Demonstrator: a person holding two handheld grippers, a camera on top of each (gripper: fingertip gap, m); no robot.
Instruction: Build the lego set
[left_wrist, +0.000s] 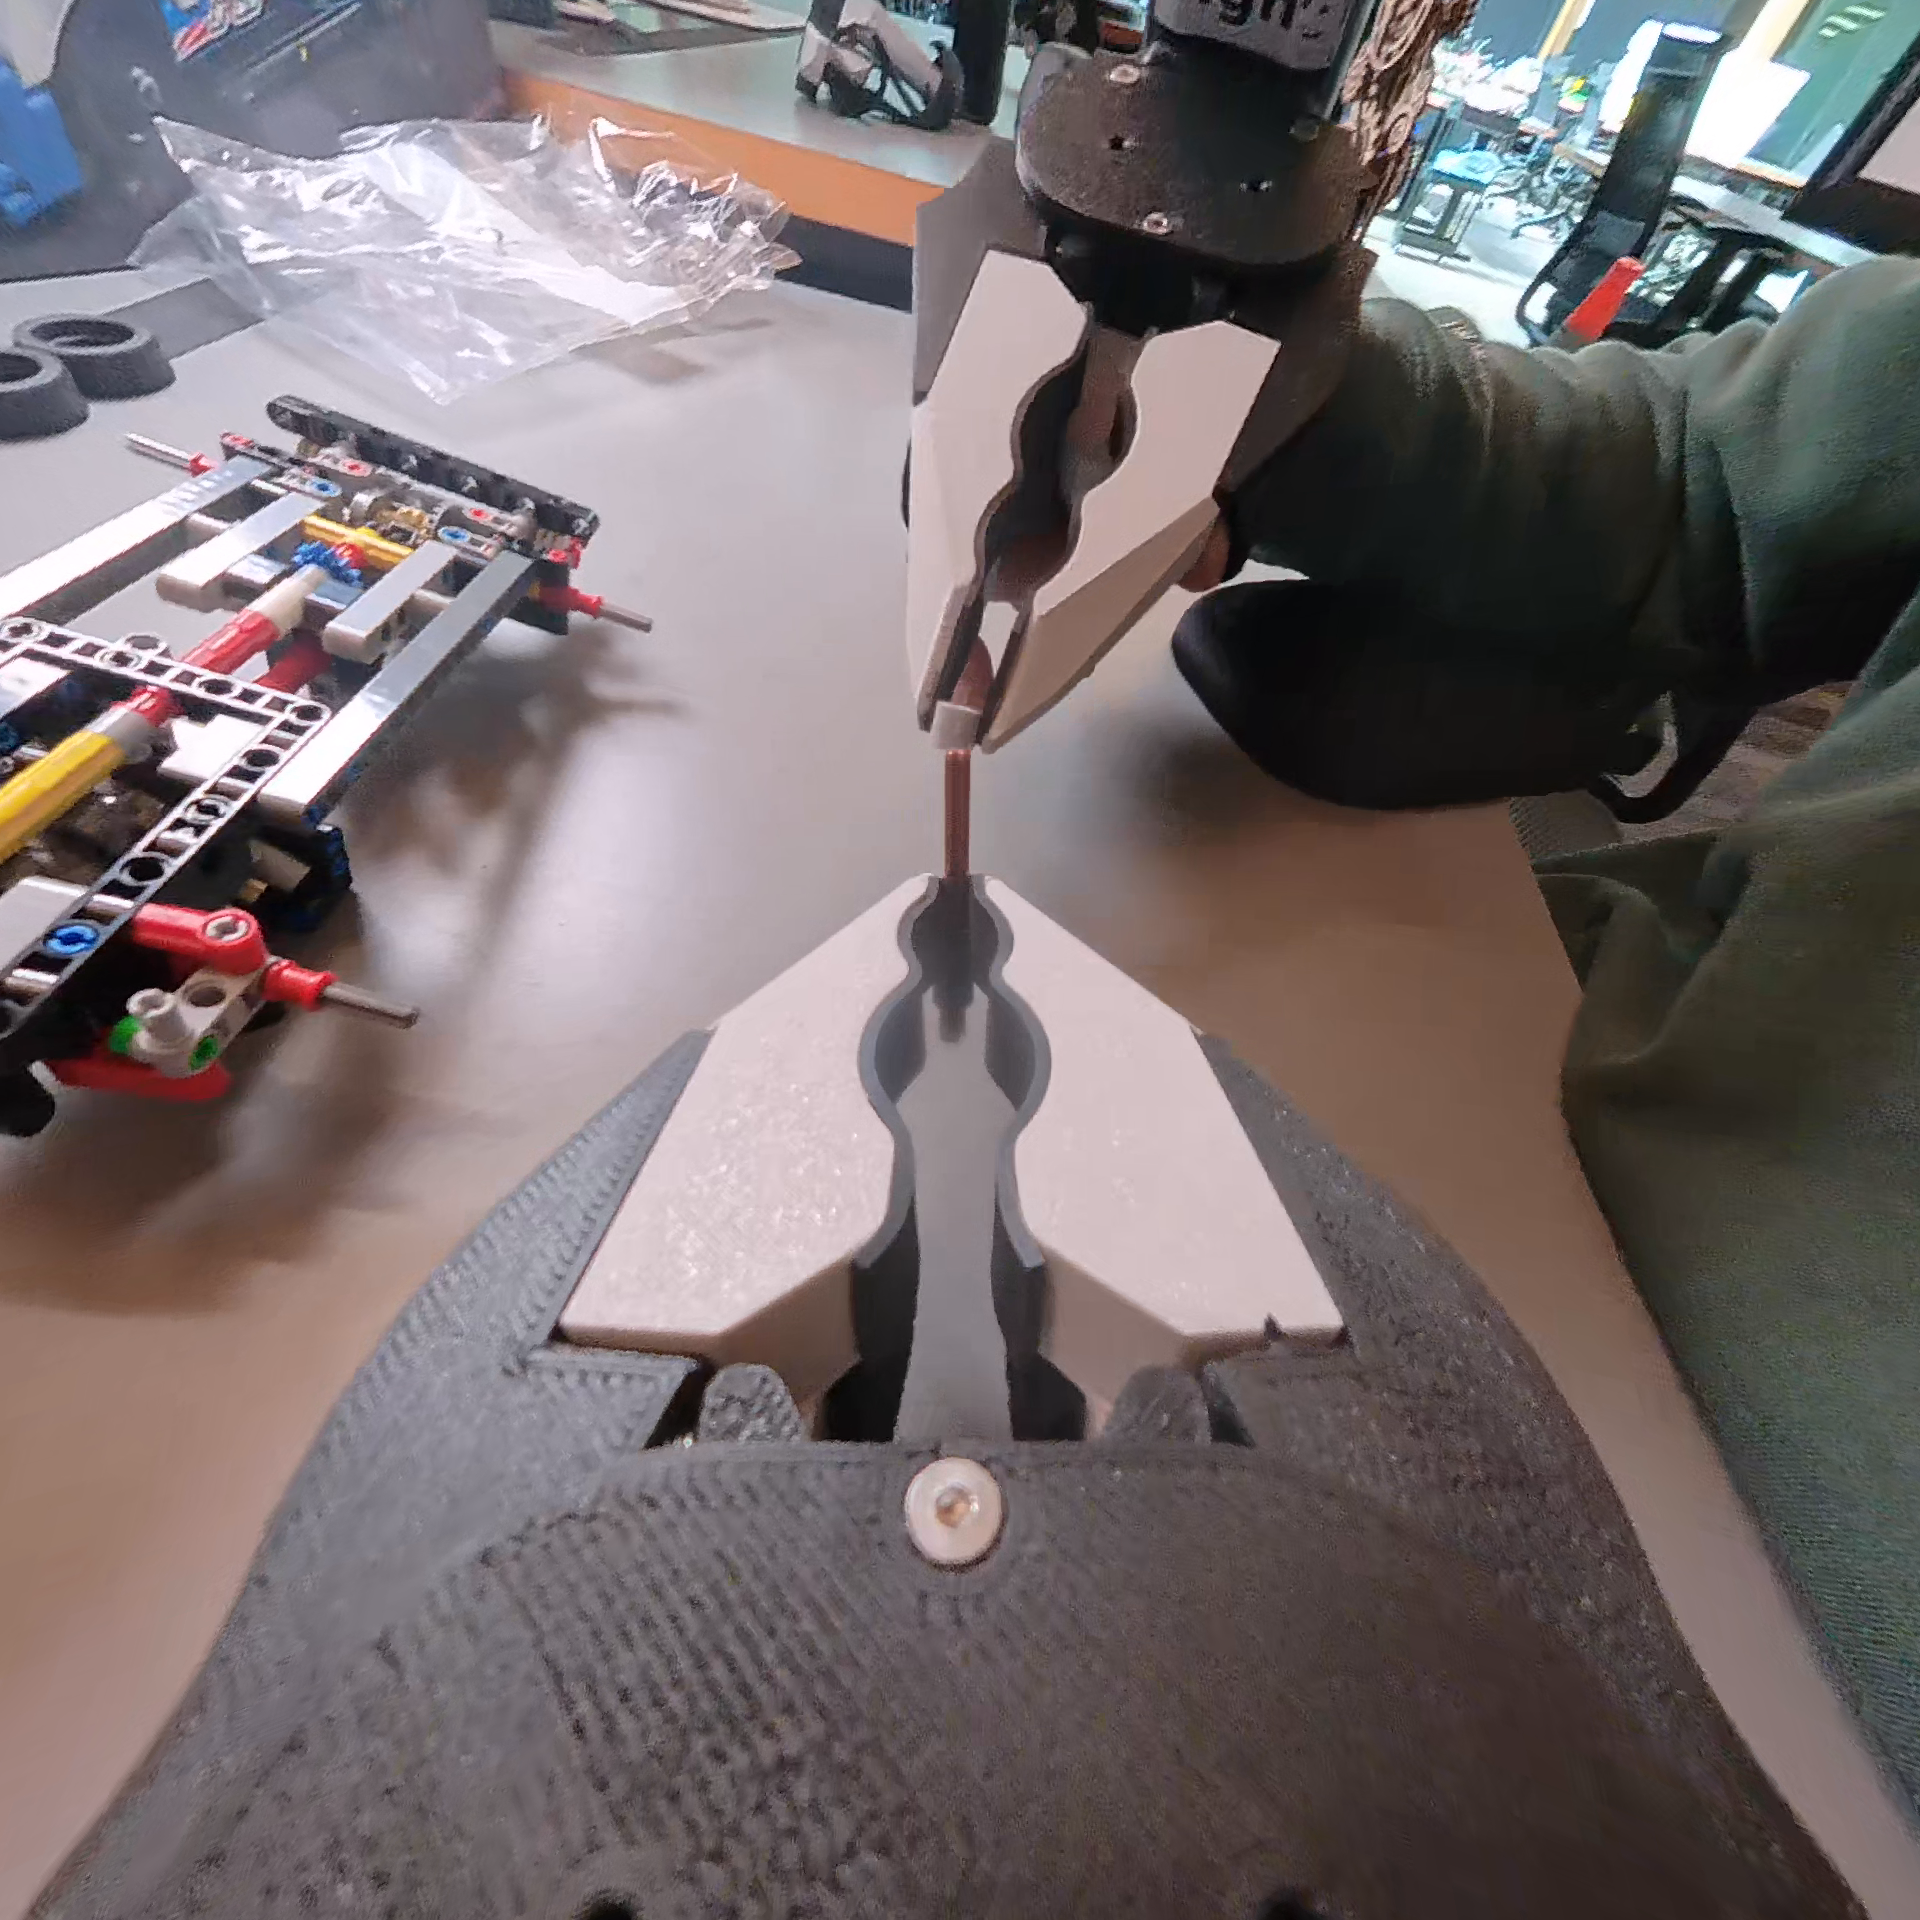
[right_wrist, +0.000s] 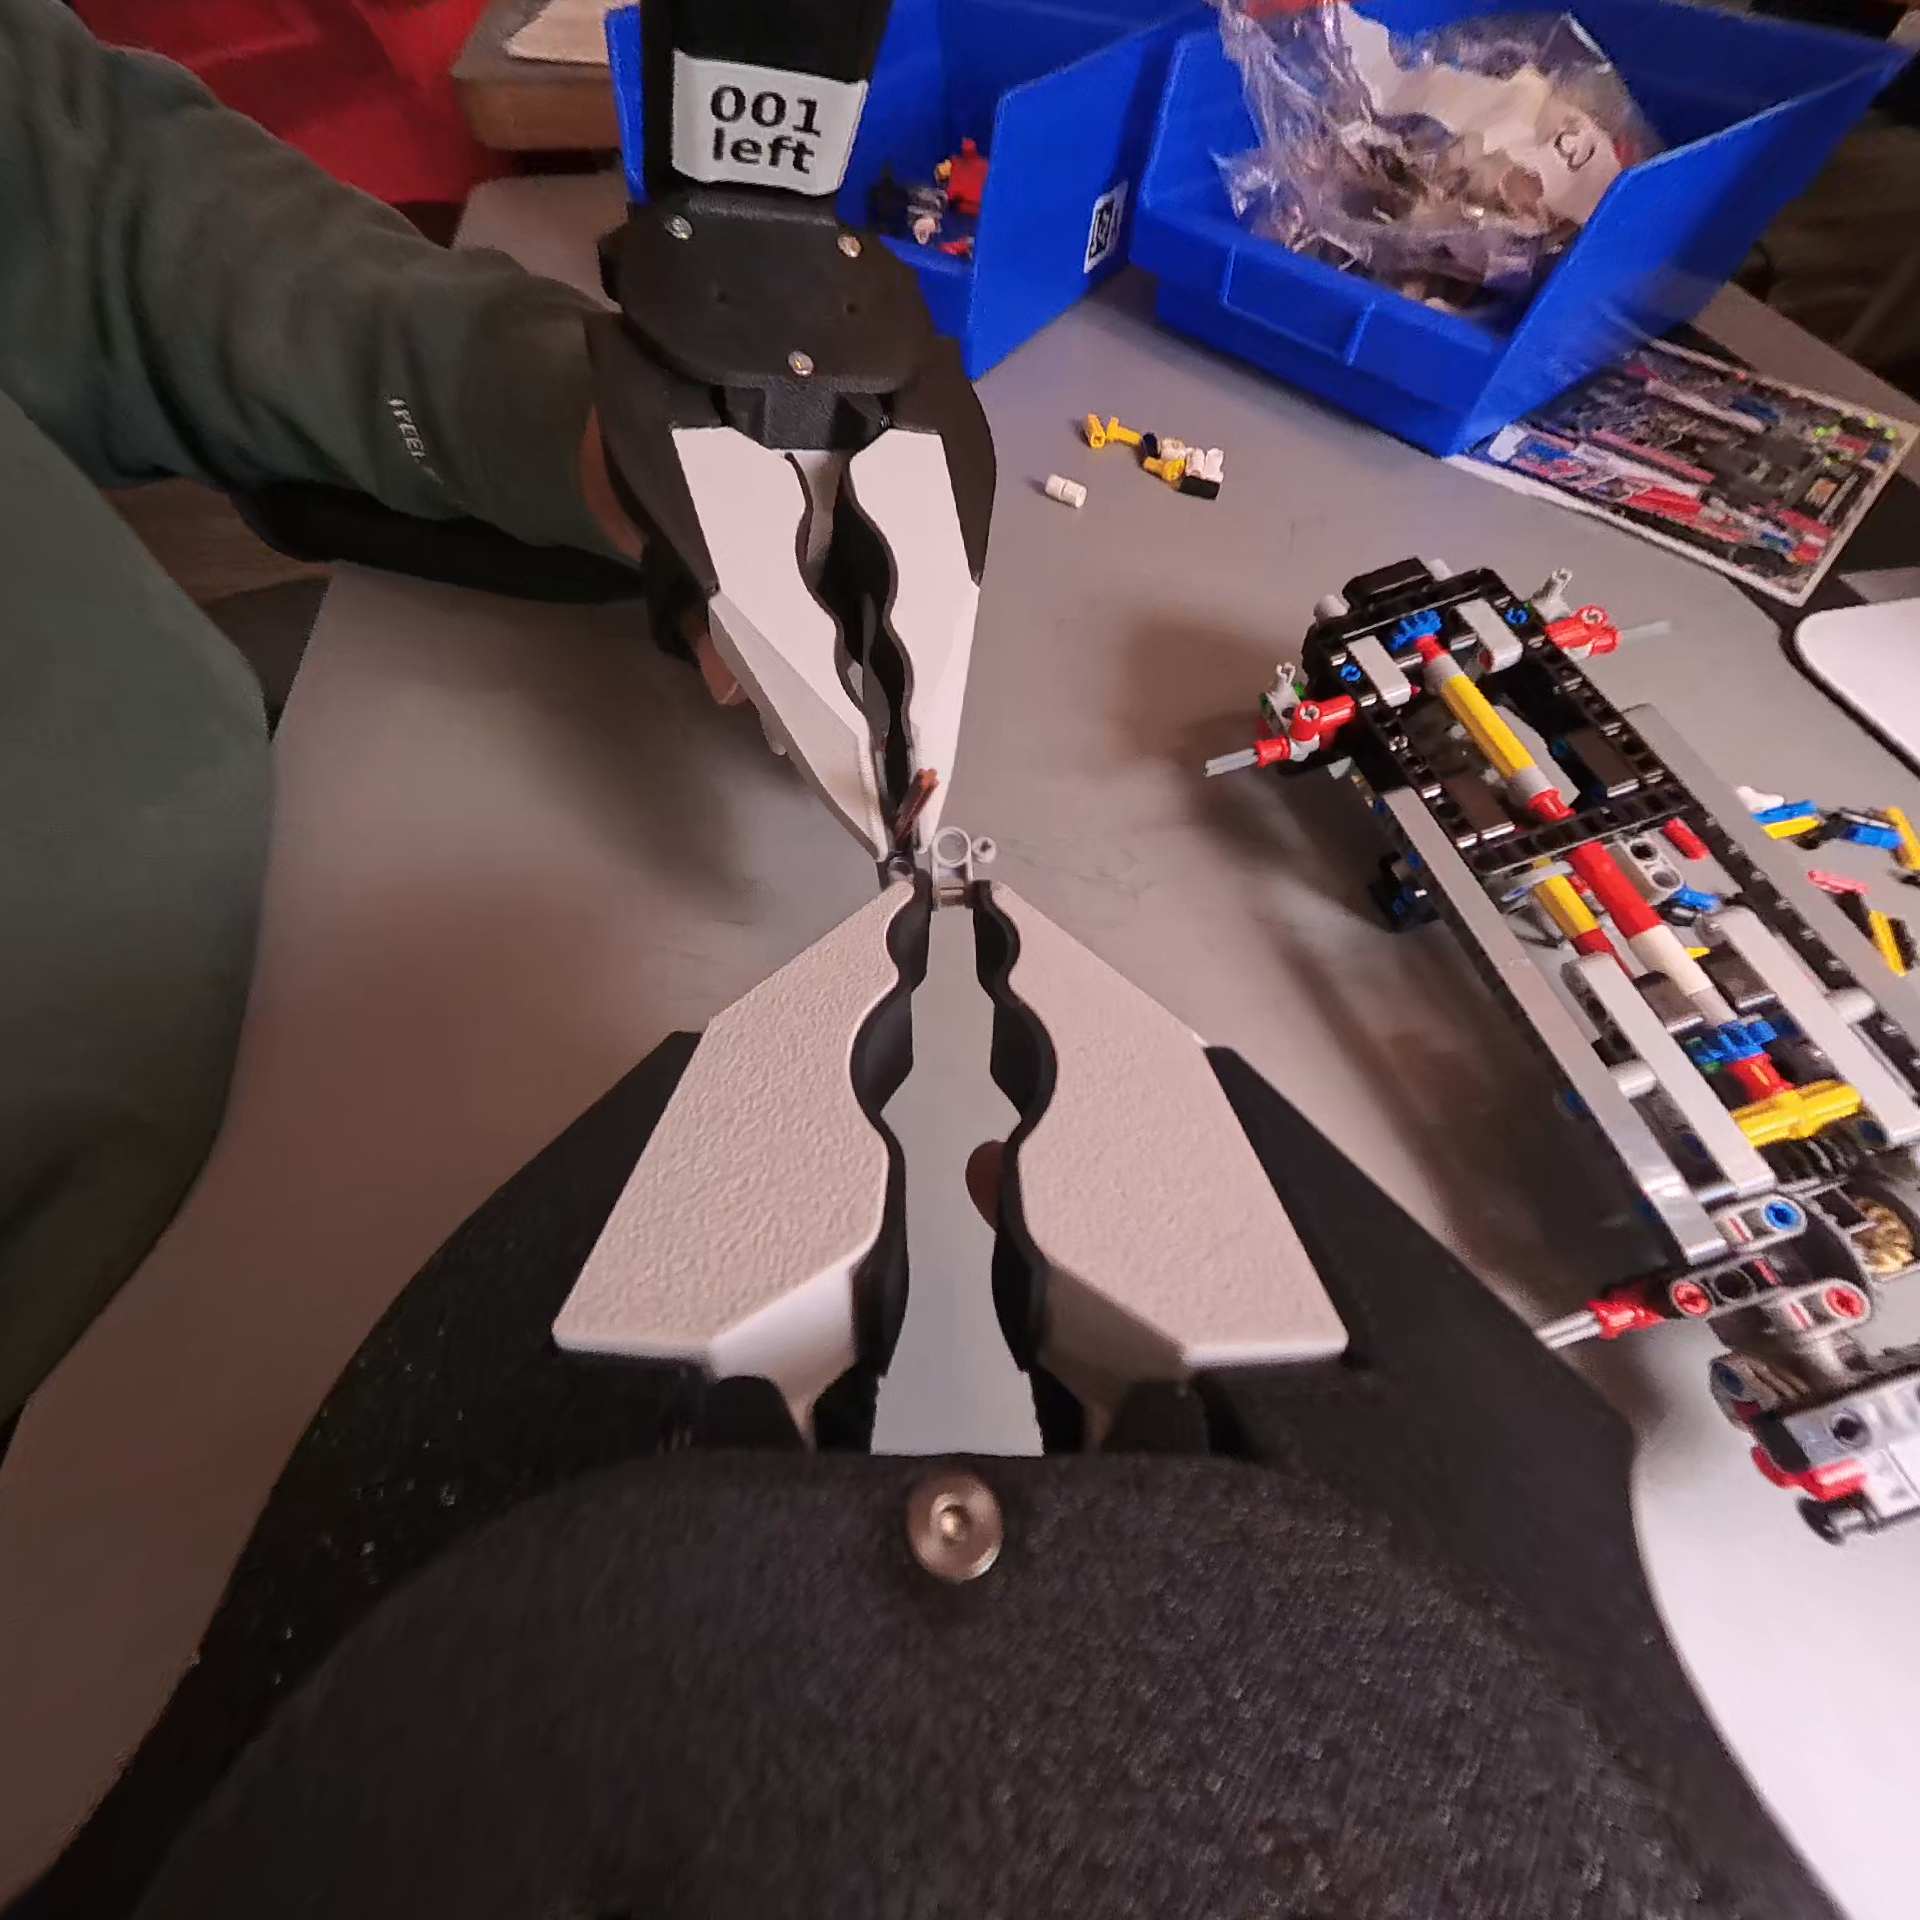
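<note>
While the grey bench (right_wrist: 1143, 665) carries everything, its biggest load is the half-built lego chassis (right_wrist: 1621, 935), a long black and grey frame with red and yellow shafts running along its middle, lying toward the bench's right edge as the right wrist view shows it. Behind it, at the far edge, stand two blue bins (right_wrist: 1351, 281), one holding a crumpled clear bag of parts, with a printed instruction sheet (right_wrist: 1704, 468) just beside them. In the left wrist view a clear plastic wrapper (left_wrist: 457, 218) and two black tyres (left_wrist: 73, 364) lie near the far left corner. Above the bench's middle the two grippers meet tip to tip. The left gripper (left_wrist: 954, 883) has its fingers closed on a thin brown axle (left_wrist: 954, 821), which points forward. The right gripper (right_wrist: 943, 896) has its fingers pinched on a small light grey connector (right_wrist: 958, 854), which touches the axle's far end.
</note>
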